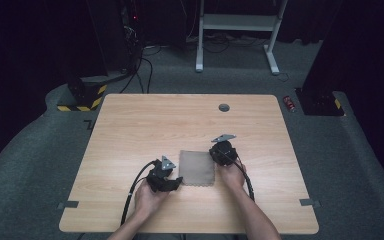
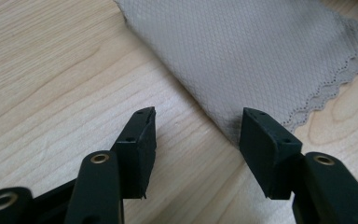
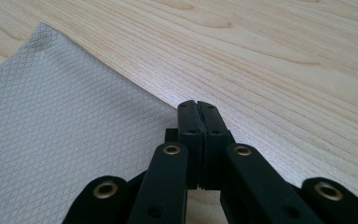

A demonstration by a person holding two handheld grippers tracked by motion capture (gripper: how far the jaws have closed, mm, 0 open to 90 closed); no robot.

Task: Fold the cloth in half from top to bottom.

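Note:
A grey square cloth (image 1: 197, 167) with a diamond weave lies flat on the wooden table (image 1: 180, 115), near the person's side. Its scalloped hem shows in the left gripper view, on the cloth (image 2: 261, 51). My left gripper (image 1: 179, 181) sits at the cloth's near left corner. It is open (image 2: 198, 121), with the cloth's edge running between the jaws and one fingertip (image 2: 261, 133) over the fabric. My right gripper (image 1: 216, 157) rests at the cloth's right edge. Its jaws are shut (image 3: 198, 106) and touch the border of the cloth (image 3: 65, 126); no fabric is seen pinched.
A round cable hole (image 1: 224, 107) sits near the table's far edge. On the floor beyond are a red can (image 1: 290, 103), a white desk frame (image 1: 237, 30) and a yellow-and-black striped base (image 1: 82, 97). Bare wood surrounds the cloth on all sides.

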